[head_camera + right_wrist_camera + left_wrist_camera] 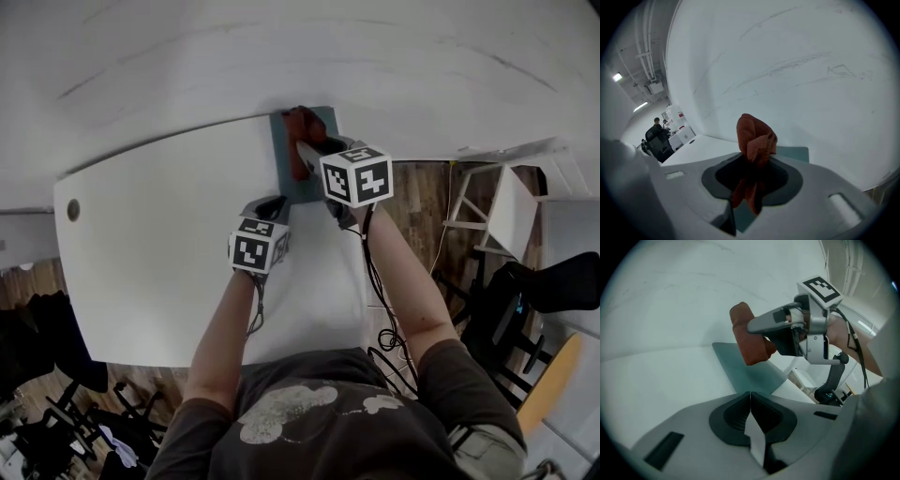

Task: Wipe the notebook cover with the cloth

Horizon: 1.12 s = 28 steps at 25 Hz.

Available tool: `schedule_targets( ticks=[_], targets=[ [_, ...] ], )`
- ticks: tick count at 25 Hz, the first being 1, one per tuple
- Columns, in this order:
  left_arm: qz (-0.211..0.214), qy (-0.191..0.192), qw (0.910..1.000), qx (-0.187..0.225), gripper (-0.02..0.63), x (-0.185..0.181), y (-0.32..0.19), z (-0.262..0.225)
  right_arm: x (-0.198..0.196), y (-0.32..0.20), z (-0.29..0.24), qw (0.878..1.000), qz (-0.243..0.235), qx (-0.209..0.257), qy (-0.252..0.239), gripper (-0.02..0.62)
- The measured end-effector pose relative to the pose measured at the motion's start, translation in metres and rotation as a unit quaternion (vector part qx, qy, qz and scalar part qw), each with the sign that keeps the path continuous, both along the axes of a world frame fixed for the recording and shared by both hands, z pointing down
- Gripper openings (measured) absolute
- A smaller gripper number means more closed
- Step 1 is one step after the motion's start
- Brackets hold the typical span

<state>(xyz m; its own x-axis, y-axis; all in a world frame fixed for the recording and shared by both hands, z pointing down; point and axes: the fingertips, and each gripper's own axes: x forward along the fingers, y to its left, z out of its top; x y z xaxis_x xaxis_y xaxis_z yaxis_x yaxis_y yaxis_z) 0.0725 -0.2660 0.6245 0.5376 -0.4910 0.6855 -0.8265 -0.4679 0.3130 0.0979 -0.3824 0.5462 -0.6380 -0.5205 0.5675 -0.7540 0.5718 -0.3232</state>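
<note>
Notebook [324,122] with a grey-green cover lies flat at the far edge of the white surface [150,244], close to the wall. The right tongs [302,155] are over the cover and grip a bunched red-brown cloth [754,138] firmly between the jaws. Whether the cloth touches the cover, I cannot tell. The left tongs [751,420] have their jaws pressed together, empty, just beside the near corner of the notebook.

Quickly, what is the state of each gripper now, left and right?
Left gripper: closed, nothing held between the jaws.
Right gripper: closed, holding the red-brown cloth.
</note>
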Motion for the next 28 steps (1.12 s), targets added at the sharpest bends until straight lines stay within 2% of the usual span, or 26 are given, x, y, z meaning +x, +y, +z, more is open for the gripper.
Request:
schedule_targets(
  ticks=[7,13,17,28],
  targets=[
    [-0.004,0.013,0.9998,-0.011,0.006,0.001,0.002,-0.003,-0.036,-0.029,0.012,0.999,-0.029,-0.005,0.016,0.106],
    [-0.004,0.017,0.9998,-0.012,0.006,0.000,0.002,-0.003,-0.053,-0.041,0.023,0.999,-0.032,-0.007,0.016,0.106],
    [-0.001,0.017,0.9998,-0.013,0.006,-0.001,0.002,-0.003,-0.055,-0.049,0.033,0.999,-0.028,-0.008,0.042,0.106],
    [-0.007,0.013,0.9998,-0.011,0.006,-0.001,0.001,-0.002,-0.055,-0.060,0.042,0.998,-0.035,0.000,0.056,0.106]
  ],
)
